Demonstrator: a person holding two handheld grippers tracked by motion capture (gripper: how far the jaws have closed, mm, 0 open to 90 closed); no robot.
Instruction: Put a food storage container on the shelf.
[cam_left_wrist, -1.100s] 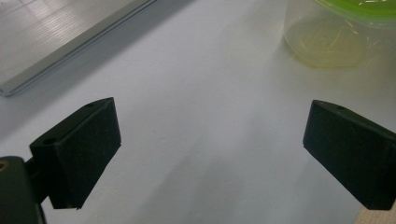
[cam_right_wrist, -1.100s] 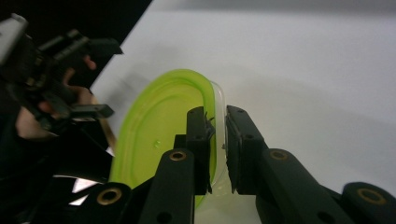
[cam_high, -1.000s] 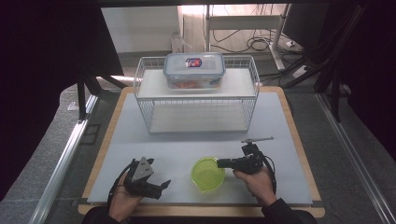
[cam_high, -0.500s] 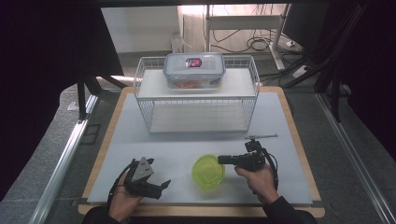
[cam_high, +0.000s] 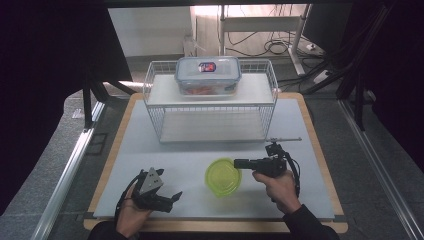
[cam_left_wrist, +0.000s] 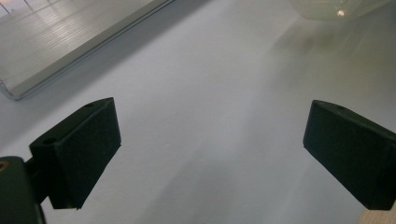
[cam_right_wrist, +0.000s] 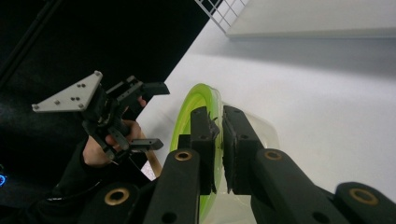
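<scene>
- White table mat (cam_high: 165, 160): bare room all round the container, the wire rack (cam_high: 210, 107) well behind.
- Green-lidded clear container (cam_high: 222, 176): near the mat's front edge, its rim pinched by the closed right gripper (cam_high: 239, 163).
- Left gripper (cam_high: 170, 197): jaws wide, nothing between; its own view shows them over bare mat.

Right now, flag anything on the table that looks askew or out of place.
The green bowl sits tilted, its rim pinched by the right tool. The lidded container rests squarely on the wire rack. No spills or damage.
</scene>
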